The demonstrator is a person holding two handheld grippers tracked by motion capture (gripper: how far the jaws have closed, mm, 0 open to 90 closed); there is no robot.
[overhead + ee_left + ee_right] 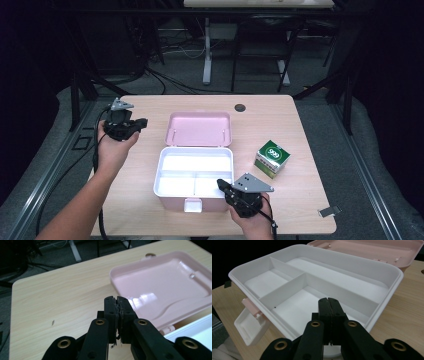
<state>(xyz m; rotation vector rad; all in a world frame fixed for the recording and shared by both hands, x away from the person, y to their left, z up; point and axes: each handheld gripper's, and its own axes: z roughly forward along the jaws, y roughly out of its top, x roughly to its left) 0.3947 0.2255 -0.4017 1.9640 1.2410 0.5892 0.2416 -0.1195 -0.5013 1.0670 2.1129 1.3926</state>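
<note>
Beside box (193,176), green carton (272,158)

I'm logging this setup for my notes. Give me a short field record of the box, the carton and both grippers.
box: pink plastic box, lid open and lying flat behind it
tray: white three-compartment tray inside, nothing in it
carton: green and white carton, right of the box, apart from it
left gripper: jaws shut, over bare table left of the lid
right gripper: jaws shut, over the tray's near corner
</note>
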